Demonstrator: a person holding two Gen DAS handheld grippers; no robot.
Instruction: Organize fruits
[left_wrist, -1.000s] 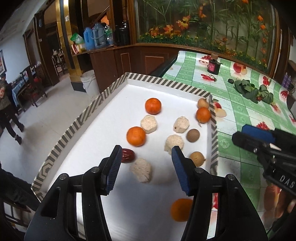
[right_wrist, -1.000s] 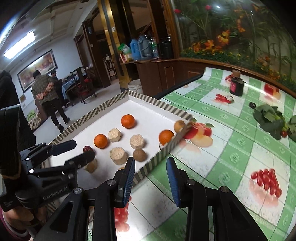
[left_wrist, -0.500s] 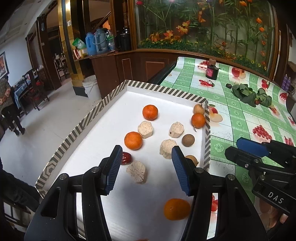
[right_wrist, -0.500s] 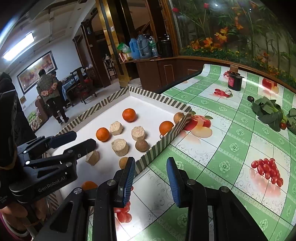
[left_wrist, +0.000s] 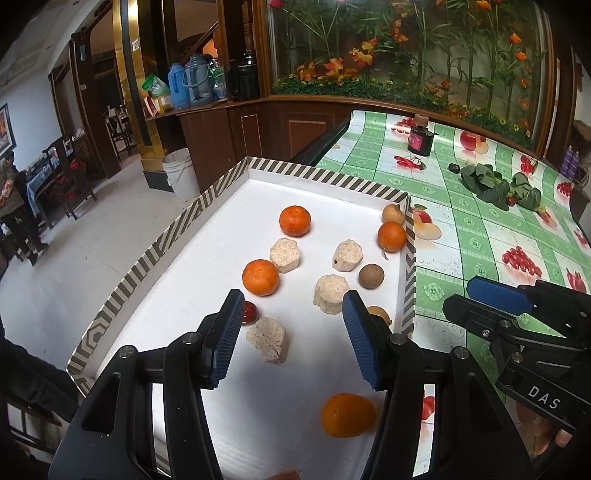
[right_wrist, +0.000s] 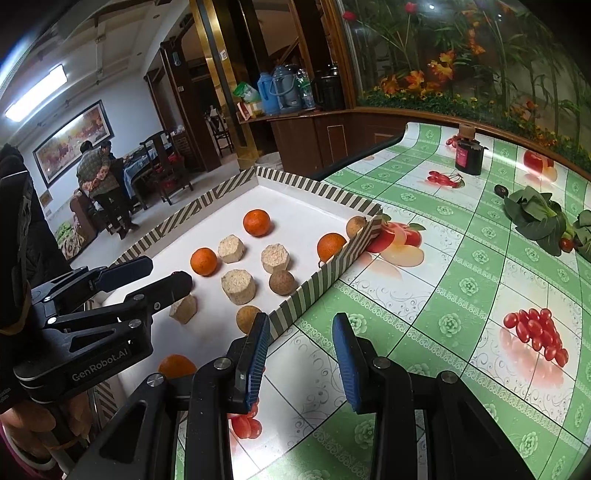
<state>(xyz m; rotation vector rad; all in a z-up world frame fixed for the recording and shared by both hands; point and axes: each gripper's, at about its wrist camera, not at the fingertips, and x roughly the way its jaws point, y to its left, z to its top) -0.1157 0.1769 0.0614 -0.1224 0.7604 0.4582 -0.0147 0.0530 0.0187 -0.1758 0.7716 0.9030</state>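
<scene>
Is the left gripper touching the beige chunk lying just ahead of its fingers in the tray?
Apart. In the left wrist view the left gripper is open, and white tray floor shows between each finger and the beige chunk.

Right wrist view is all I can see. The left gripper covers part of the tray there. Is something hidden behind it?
Observer: Yes. The left wrist view shows a small red fruit on the tray, beside the left finger of the left gripper.
Operator: Do its jaws hold anything?
Observer: No. They stand open and empty. A crumbly beige block lies on the tray floor ahead, in line with the gap.
Operator: I see only a part of the nearest orange. Is it whole?
Observer: Yes. The nearest orange looks whole and lies apart from the other pieces.
</scene>
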